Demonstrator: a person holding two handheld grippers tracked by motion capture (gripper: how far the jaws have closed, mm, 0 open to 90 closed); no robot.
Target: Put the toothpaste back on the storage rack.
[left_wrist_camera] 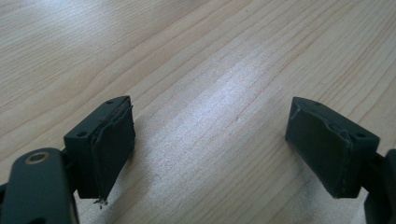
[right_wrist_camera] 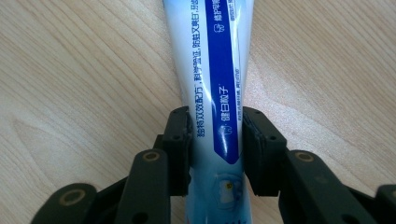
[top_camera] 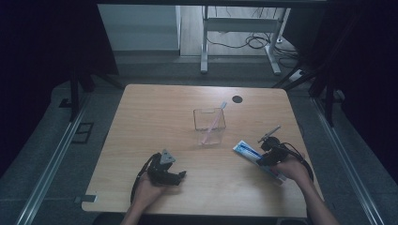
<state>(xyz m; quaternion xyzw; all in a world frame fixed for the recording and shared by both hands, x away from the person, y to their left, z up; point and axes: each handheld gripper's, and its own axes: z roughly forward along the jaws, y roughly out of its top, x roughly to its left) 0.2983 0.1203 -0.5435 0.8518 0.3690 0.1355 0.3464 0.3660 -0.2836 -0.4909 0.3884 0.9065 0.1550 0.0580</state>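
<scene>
while the right tongs (right_wrist_camera: 215,149) clamp the toothpaste tube (right_wrist_camera: 212,70), lift it level toward the clear cup (top_camera: 209,125); left tongs (left_wrist_camera: 210,149) gape idle.

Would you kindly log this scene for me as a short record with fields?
surface: wooden table
right tool: shut on the toothpaste tube, which lies flat on the table
left tool: open, nothing between its jaws, low over bare wood
centre: clear cup upright, pink toothbrush leaning inside it
likely next: lift the tube
</scene>
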